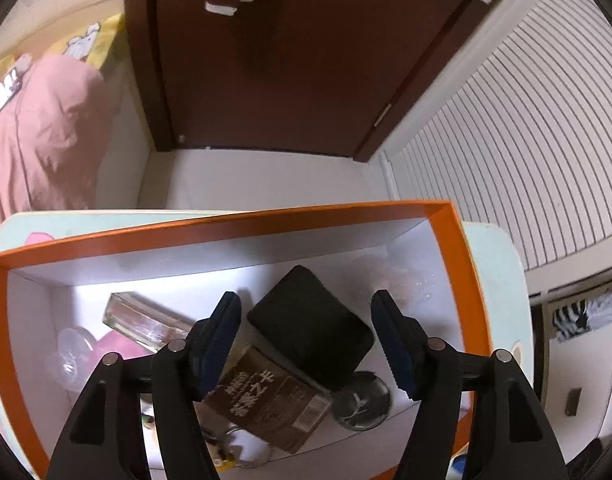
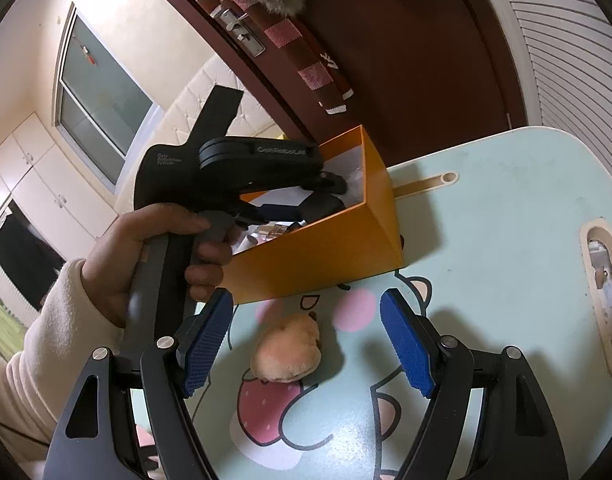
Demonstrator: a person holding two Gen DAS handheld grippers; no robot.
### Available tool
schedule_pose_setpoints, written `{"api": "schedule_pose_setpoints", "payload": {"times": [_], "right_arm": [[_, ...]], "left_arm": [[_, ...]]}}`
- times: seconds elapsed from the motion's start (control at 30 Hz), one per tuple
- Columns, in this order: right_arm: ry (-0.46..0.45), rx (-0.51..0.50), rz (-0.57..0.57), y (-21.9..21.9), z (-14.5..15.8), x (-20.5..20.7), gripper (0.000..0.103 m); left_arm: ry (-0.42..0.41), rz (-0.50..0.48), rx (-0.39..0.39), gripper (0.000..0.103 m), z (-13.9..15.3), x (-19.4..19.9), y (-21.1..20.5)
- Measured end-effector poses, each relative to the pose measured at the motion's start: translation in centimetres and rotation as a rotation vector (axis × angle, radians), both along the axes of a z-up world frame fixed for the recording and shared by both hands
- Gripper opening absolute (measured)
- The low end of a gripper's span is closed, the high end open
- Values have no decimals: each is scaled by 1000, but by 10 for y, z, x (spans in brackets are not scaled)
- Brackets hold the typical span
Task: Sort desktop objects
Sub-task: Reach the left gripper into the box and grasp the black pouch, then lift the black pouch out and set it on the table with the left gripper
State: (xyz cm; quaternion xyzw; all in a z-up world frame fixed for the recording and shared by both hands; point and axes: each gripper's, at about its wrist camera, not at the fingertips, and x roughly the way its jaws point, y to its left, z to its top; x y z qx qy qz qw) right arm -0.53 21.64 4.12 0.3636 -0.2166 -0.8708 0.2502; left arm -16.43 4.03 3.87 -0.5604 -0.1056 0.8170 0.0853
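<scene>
- Left wrist view: the left gripper (image 1: 306, 344) hangs inside the orange box (image 1: 242, 222), jaws apart and grasping nothing.
- The box's white walls rise on the far, left and right sides; its orange rim frames the whole opening.
- On the box floor, a black case (image 1: 310, 328) lies between the fingers but below them, with a brown packet (image 1: 274, 400) touching its near edge.
- A clear rectangular bottle (image 1: 146, 320) lies tilted at the left; a round metal lid (image 1: 362, 400) lies at the near right. A pink item at far left is too blurred to identify.
- Bare floor remains along the far wall of the box.
- Right wrist view: the right gripper (image 2: 306, 344) hovers above the table (image 2: 506, 208), jaws spread and empty.
- A small plush toy (image 2: 288, 350) lies on the table between the fingers, apart from both pads.
- The box (image 2: 318, 256) stands on the table's far left part; a hand (image 2: 146, 256) holds the left gripper's handle, its fingers dipped into the box.
- The table to the right of the box is open up to its rounded edge.
</scene>
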Motion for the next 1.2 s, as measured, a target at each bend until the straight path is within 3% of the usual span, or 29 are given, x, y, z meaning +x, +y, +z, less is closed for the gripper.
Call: {"api": "schedule_pose_setpoints", "payload": {"times": [0.23, 0.33, 0.4, 0.5, 0.6, 0.87, 1.07, 1.2], "right_arm": [[-8, -1, -1, -2, 1, -1, 77], [-12, 1, 1, -2, 1, -1, 77], [-12, 0, 3, -2, 1, -1, 77], [-18, -3, 2, -1, 0, -2, 77], [-22, -4, 1, -1, 0, -2, 77], [-21, -3, 4, -2, 1, -1, 77], [-24, -3, 5, -3, 1, -2, 77], [-18, 1, 6, -4, 2, -2, 77]], "left_arm": [[-1, 33, -16, 64, -1, -7, -21], [-49, 14, 45, 62, -4, -4, -14], [-68, -21, 46, 64, -8, -2, -4], [-42, -56, -3, 64, -9, 1, 7], [-25, -81, -31, 41, -10, 1, 11], [2, -84, -12, 40, -7, 3, 2], [108, -78, 44, 37, 28, 24, -11], [135, -77, 39, 37, 43, 35, -20]]}}
